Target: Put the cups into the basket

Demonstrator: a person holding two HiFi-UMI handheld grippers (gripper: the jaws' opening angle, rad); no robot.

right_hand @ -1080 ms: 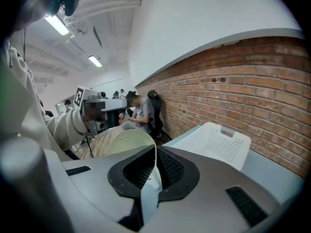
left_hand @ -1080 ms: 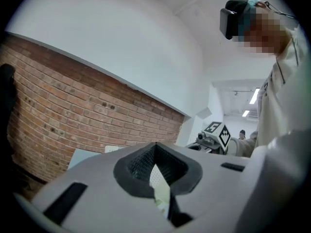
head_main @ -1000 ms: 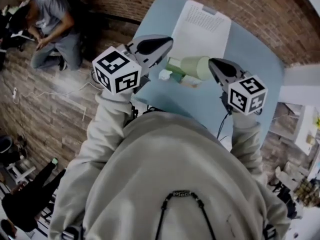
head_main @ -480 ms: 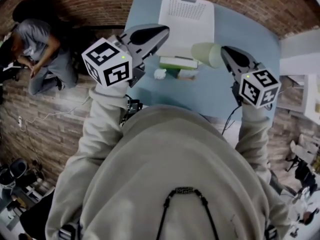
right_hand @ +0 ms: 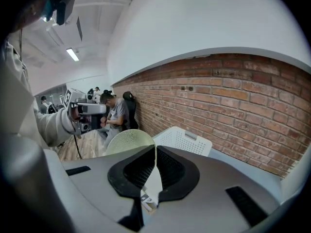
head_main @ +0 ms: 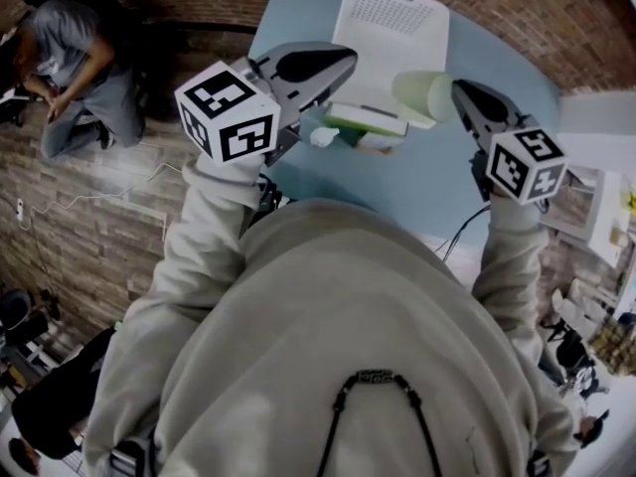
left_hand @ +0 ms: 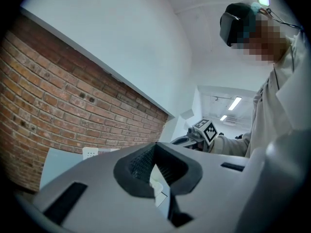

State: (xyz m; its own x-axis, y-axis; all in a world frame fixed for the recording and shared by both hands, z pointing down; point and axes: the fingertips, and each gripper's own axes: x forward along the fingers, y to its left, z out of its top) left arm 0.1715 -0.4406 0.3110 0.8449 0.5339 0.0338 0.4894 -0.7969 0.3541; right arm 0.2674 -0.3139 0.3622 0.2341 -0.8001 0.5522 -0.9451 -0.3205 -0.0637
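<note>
My right gripper [head_main: 459,92] is shut on the wall of a pale green cup [head_main: 419,94], which it holds on its side above the blue table [head_main: 427,187], just in front of the white perforated basket [head_main: 393,28]. In the right gripper view the cup [right_hand: 129,142] sticks out past the right gripper [right_hand: 155,149], with the basket [right_hand: 182,140] beyond. My left gripper [head_main: 343,63] hovers at the table's left, jaws together and nothing in them. Under it lie a green and a white cup [head_main: 368,122].
A small crumpled white piece [head_main: 323,137] lies near the table's left edge. A person [head_main: 79,58] crouches on the wooden floor to the far left. A brick wall [right_hand: 233,101] runs behind the basket. My own body fills the lower head view.
The right gripper has carried the pale green cup away from the cups on the table, up and right toward the basket's near corner. The left gripper has stayed about where it was.
</note>
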